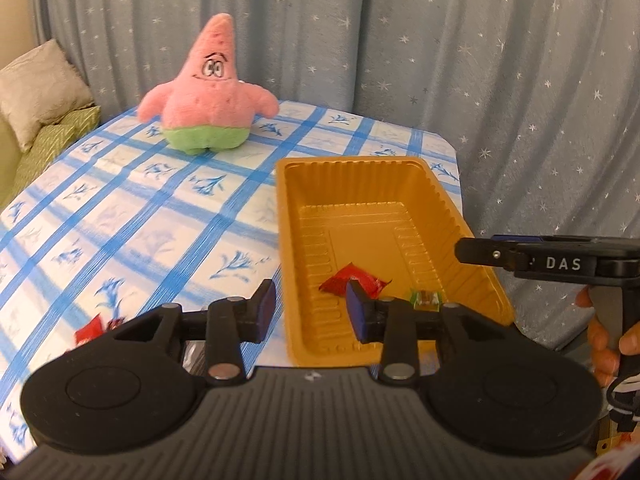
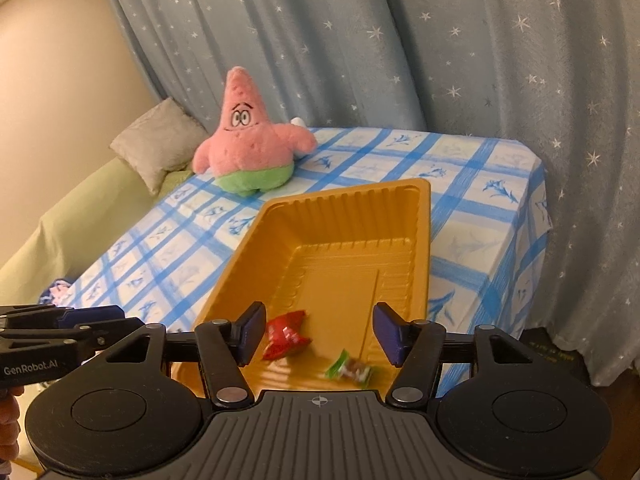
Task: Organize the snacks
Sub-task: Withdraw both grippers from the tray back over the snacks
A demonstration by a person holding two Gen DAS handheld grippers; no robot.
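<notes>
— Starry curtains (image 2: 460, 80) are hanging behind the checked surface (image 1: 132, 216); where are the snacks sitting?
— A red snack (image 2: 286, 334) and a green candy (image 2: 352, 368) are lying in the tray (image 2: 348, 208), between the right gripper's (image 2: 320, 334) wide fingers.
— And the left gripper (image 1: 311, 312)?
— It's spreading wide too, holding nothing, straddling the tray's near corner; another red wrapper (image 1: 89, 330) is lying to its left.

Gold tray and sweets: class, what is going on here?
A person holds two open, empty grippers over the near end of the gold plastic tray. A red wrapped snack and a green wrapped candy lie inside. Another red wrapper waits on the checked tablecloth beside the left hand-held gripper.
</notes>
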